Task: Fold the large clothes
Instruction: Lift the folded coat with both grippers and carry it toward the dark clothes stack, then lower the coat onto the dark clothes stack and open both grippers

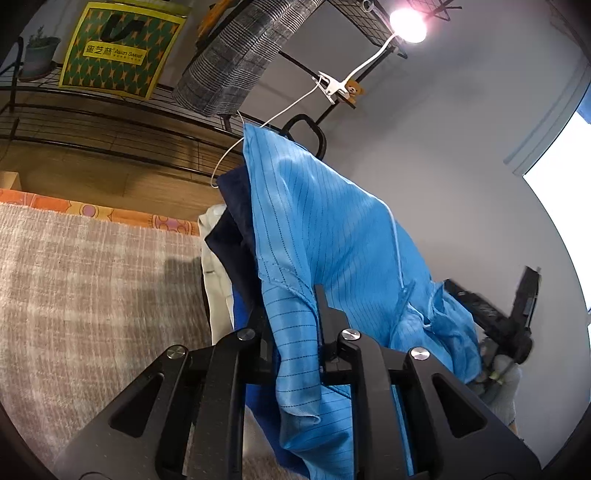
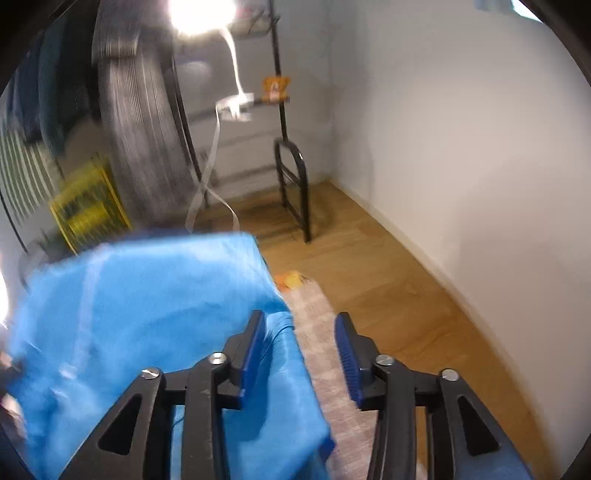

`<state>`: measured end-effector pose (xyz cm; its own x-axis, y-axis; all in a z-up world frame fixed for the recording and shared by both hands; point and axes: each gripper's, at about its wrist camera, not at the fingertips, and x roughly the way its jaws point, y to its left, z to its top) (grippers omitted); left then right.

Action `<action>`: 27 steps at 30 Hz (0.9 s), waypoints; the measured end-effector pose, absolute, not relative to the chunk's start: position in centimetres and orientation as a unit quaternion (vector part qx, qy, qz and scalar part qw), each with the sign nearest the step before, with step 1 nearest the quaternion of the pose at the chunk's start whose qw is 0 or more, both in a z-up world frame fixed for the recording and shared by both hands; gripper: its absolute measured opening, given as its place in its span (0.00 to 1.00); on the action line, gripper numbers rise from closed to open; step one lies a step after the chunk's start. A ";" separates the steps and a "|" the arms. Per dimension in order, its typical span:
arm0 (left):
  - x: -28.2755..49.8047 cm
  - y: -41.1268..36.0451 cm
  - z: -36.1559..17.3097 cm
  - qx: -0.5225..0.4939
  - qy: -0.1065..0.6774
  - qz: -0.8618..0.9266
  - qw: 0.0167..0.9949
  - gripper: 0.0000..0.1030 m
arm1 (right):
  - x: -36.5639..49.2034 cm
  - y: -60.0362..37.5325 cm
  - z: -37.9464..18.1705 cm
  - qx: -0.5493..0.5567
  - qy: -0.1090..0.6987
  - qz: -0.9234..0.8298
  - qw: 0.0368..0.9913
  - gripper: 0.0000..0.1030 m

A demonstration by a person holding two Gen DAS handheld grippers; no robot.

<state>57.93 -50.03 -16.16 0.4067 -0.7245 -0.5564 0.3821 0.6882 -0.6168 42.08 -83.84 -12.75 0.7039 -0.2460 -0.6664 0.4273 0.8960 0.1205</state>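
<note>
A bright blue pinstriped garment (image 1: 332, 229) hangs in front of the left wrist camera. My left gripper (image 1: 291, 306) is shut on a bunched fold of it, and the cloth fills the gap between the black fingers and drapes down over them. In the right wrist view the same blue garment (image 2: 147, 302) lies spread at the left, blurred. My right gripper (image 2: 299, 332) stands open; the cloth's edge rests against its left blue pad (image 2: 255, 343), and the right pad (image 2: 345, 350) is bare with grey mat showing in the gap. A gloved hand (image 1: 506, 380) shows at the far right.
A grey woven mat (image 1: 92, 277) covers the surface below, with an orange patterned cloth (image 1: 110, 212) at its far edge. White (image 1: 218, 291) and navy (image 1: 236, 236) clothes lie beside the blue one. A black wire rack (image 2: 291, 184) carries a plaid garment (image 1: 240, 55), a lamp (image 1: 406, 22) and a green-yellow bag (image 1: 118, 48). Wood floor (image 2: 369, 258) meets a white wall.
</note>
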 end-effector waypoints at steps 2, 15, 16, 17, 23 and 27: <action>57.8 -50.0 -16.0 -0.204 0.426 -0.341 0.813 0.12 | 39.6 -84.3 -11.8 0.191 0.310 -0.155 0.919 0.67; 56.1 -50.5 -16.2 -0.199 0.436 -0.343 0.808 0.12 | 34.5 -82.2 -15.4 0.234 0.373 -0.094 0.893 0.09; 56.0 -50.6 -16.2 -0.195 0.436 -0.342 0.810 0.13 | 34.9 -82.7 -15.8 0.240 0.375 -0.096 0.890 0.08; 55.9 -50.7 -16.1 -0.186 0.432 -0.339 0.815 0.13 | 35.0 -83.1 -16.0 0.252 0.370 -0.099 0.889 0.08; 57.7 -50.5 -15.5 -0.193 0.440 -0.320 0.816 0.13 | 34.2 -81.0 -15.4 0.237 0.370 -0.071 0.895 0.03; 57.7 -50.7 -14.5 -0.171 0.447 -0.308 0.822 0.21 | 34.4 -81.3 -15.4 0.257 0.373 -0.075 0.888 0.02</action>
<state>57.66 -50.69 -14.53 0.4101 -0.6599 -0.6296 0.3533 0.7513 -0.5574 34.43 -81.25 -15.37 0.7096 0.0577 -0.7022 0.3256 0.8570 0.3994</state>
